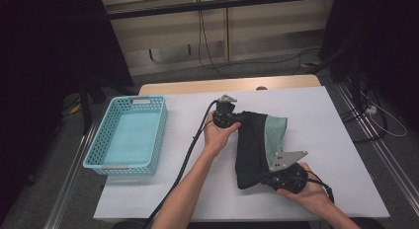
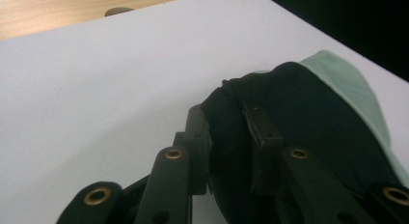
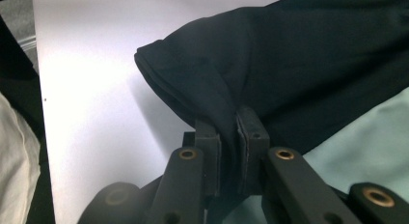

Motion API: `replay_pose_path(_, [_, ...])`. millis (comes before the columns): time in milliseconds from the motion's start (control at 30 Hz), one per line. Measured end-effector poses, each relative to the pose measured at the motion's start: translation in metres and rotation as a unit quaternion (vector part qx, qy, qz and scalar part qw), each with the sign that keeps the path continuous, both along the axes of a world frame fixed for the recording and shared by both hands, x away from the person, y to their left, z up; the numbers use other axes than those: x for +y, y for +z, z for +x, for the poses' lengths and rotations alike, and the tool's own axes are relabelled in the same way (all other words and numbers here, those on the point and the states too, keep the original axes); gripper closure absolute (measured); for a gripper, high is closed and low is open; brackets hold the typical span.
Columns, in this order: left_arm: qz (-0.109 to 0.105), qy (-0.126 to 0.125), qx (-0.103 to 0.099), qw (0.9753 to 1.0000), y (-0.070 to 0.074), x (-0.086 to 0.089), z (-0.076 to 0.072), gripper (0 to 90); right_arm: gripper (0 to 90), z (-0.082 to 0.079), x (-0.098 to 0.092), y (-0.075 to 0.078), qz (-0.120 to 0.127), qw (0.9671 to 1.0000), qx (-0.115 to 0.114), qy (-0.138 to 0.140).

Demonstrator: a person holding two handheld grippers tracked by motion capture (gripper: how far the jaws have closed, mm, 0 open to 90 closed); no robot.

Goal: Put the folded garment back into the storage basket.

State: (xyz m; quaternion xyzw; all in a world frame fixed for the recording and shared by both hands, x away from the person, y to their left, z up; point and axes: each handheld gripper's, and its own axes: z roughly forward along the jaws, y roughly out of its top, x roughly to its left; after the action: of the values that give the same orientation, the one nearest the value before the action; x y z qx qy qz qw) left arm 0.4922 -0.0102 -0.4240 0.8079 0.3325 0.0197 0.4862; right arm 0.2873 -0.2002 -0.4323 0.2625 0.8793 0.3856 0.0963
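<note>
Two colours show on the folded garment [image 1: 254,145]: black and pale green.

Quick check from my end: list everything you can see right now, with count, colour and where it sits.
garment: 1, black with a pale green part, right of the table's middle, pinched at both ends
basket: 1, light blue plastic mesh, table's left side, nothing inside
table: 1, white top with a wooden strip along the far edge
cables: several, dark, on the grey floor beyond the table
left gripper: 1, black, jaws shut on the garment's far end
right gripper: 1, black, jaws shut on the garment's near end
hands: 2, one on each gripper, forearms coming in from the bottom
</note>
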Motion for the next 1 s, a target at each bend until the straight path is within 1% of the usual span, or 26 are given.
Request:
replay_pose_path(33, [0.001, -0.001, 0.001, 1.0, 0.002, 0.0, 0.0, 74.1, 82.5, -0.001, 0.0, 0.002, 0.004, 1.0, -0.005, -0.003])
replay_pose_path(100, [0.011, -0.001, -0.006, 0.9999, 0.005, 0.0, 0.0, 74.3, 82.4, -0.001, 0.001, 0.004, 0.007, 0.9999, -0.008, -0.004])
replay_pose_path(133, [0.011, -0.001, -0.007, 0.9999, 0.008, 0.002, 0.0, 74.4, 82.5, -0.001, 0.001, 0.005, 0.009, 0.9999, -0.009, -0.004])
replay_pose_path(200, [0.013, -0.001, -0.009, 0.9999, 0.009, 0.002, 0.0, 74.5, 82.5, -0.001, 0.001, 0.005, 0.011, 0.9999, -0.008, -0.005])
replay_pose_path(233, [0.014, 0.0, -0.012, 0.9998, 0.012, 0.004, 0.0, 74.6, 82.5, -0.001, 0.002, 0.007, 0.016, 0.9998, -0.008, -0.005])
replay_pose_path(333, [0.008, 0.007, -0.018, 0.9998, 0.019, 0.006, 0.0, 74.6, 82.5, 0.0, 0.003, 0.011, 0.02, 0.9997, -0.013, -0.006])
replay_pose_path(433, [0.01, 0.008, -0.029, 0.9995, 0.028, 0.01, 0.001, 75.1, 82.5, 0.001, 0.009, 0.018, 0.03, 0.9993, -0.024, 0.0])
replay_pose_path(467, [0.01, 0.008, -0.029, 0.9995, 0.028, 0.01, 0.001, 75.2, 82.5, 0.001, 0.009, 0.018, 0.03, 0.9993, -0.024, 0.0])
replay_pose_path(500, [0.014, 0.008, -0.033, 0.9993, 0.032, 0.012, 0.002, 75.3, 82.5, 0.003, 0.012, 0.02, 0.031, 0.9992, -0.026, 0.002])
replay_pose_path(600, [0.013, 0.012, -0.034, 0.9993, 0.034, 0.015, 0.002, 75.3, 82.5, 0.006, 0.015, 0.02, 0.033, 0.9991, -0.026, 0.003])
replay_pose_path(667, [0.008, 0.012, -0.036, 0.9993, 0.037, 0.018, 0.003, 75.4, 82.6, 0.007, 0.016, 0.021, 0.034, 0.999, -0.027, 0.005])
replay_pose_path(733, [0.005, 0.014, -0.036, 0.9993, 0.04, 0.02, 0.005, 75.6, 82.6, 0.008, 0.02, 0.025, 0.036, 0.9987, -0.034, 0.009])
replay_pose_path(833, [0.005, 0.016, -0.038, 0.9991, 0.044, 0.023, 0.005, 75.8, 82.6, 0.01, 0.024, 0.03, 0.04, 0.9985, -0.037, 0.011])
replay_pose_path(933, [0.008, 0.018, -0.043, 0.9989, 0.048, 0.026, 0.006, 75.8, 82.6, 0.011, 0.026, 0.031, 0.042, 0.9983, -0.038, 0.012])
replay_pose_path(967, [0.009, 0.019, -0.045, 0.9988, 0.051, 0.029, 0.006, 75.8, 82.6, 0.012, 0.028, 0.032, 0.042, 0.9982, -0.042, 0.013])
replay_pose_path(1000, [0.009, 0.019, -0.045, 0.9988, 0.051, 0.029, 0.006, 75.8, 82.6, 0.012, 0.028, 0.032, 0.042, 0.9982, -0.042, 0.013])
